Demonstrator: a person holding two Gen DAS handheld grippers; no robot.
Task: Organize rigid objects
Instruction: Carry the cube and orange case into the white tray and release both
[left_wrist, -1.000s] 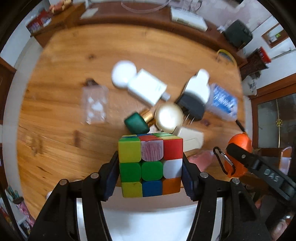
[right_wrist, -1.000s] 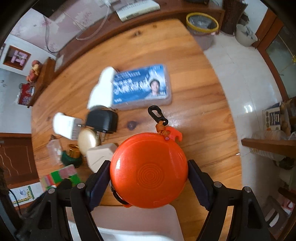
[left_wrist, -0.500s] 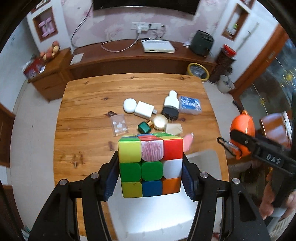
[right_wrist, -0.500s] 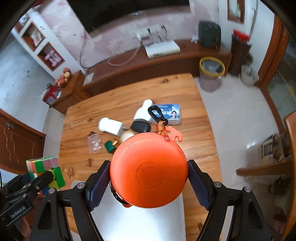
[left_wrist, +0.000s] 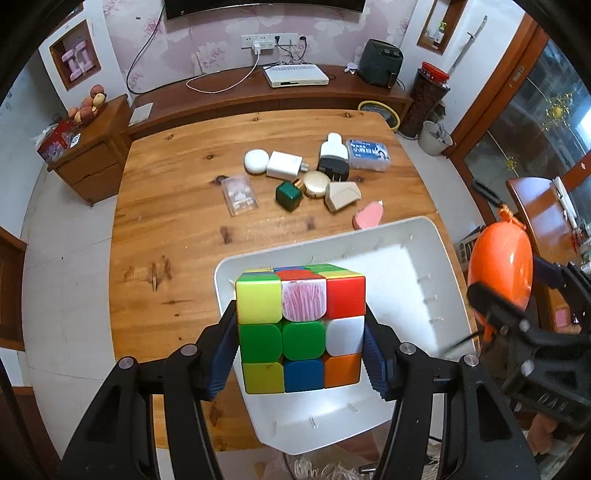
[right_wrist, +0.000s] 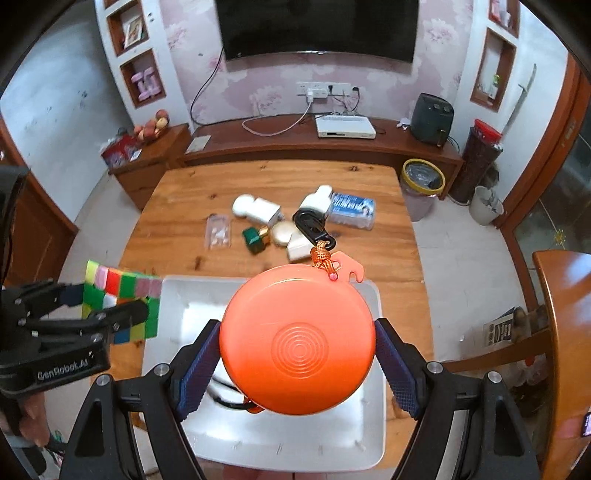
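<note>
My left gripper (left_wrist: 300, 332) is shut on a multicoloured puzzle cube (left_wrist: 299, 325), held high above the near-left part of a white tray (left_wrist: 424, 236). In the right wrist view my right gripper (right_wrist: 297, 347) is shut on a round orange case (right_wrist: 297, 339) with a black carabiner (right_wrist: 312, 225) on an orange cord, hanging over the same white tray (right_wrist: 173, 295). Each gripper appears in the other's view: the cube (right_wrist: 122, 295) at the left, the orange case (left_wrist: 500, 266) at the right.
On the wooden table (left_wrist: 177, 206) beyond the tray lie a white puck (left_wrist: 255, 161), white adapter (left_wrist: 284, 165), black-and-white charger (left_wrist: 333, 158), blue-labelled box (left_wrist: 368, 154), clear packet (left_wrist: 240, 194), green bottle (left_wrist: 289, 195), gold compact (left_wrist: 316, 184), beige piece (left_wrist: 342, 195) and pink item (left_wrist: 369, 215). A chair (right_wrist: 565, 325) stands right.
Both grippers have risen and pulled back from the table's clutter, each keeping its object. The white tray has come into view beneath them.
</note>
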